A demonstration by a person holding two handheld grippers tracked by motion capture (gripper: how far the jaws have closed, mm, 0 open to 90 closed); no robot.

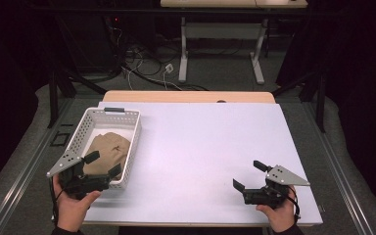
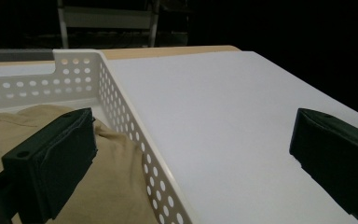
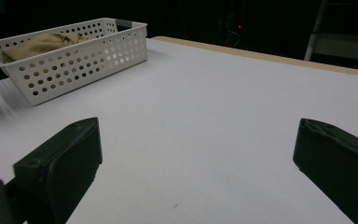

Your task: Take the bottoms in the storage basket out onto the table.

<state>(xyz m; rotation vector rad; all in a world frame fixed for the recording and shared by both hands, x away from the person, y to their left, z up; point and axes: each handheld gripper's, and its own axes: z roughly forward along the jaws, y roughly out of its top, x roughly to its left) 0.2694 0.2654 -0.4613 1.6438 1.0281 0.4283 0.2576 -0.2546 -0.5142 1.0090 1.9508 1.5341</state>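
Observation:
A white perforated basket [image 1: 113,112] sits at the table's left and holds a crumpled tan cloth [image 1: 108,147]. My left gripper [image 1: 104,163] is open at the basket's near right corner. In the left gripper view this gripper [image 2: 193,135] straddles the basket's right wall [image 2: 121,100]: one jaw hangs over the cloth [image 2: 116,186], the other over bare table. My right gripper [image 1: 248,175] stands open low over the near right of the table, with nothing between its jaws. From the right gripper [image 3: 198,144] the basket [image 3: 74,65] and cloth [image 3: 42,42] show far off at upper left.
A white sheet [image 1: 205,142] covers the table, with a wooden strip [image 1: 186,96] along its far edge. Beyond it stand a white desk frame [image 1: 220,49] and loose cables [image 1: 147,68] on the floor. A hand holds each gripper at the near edge.

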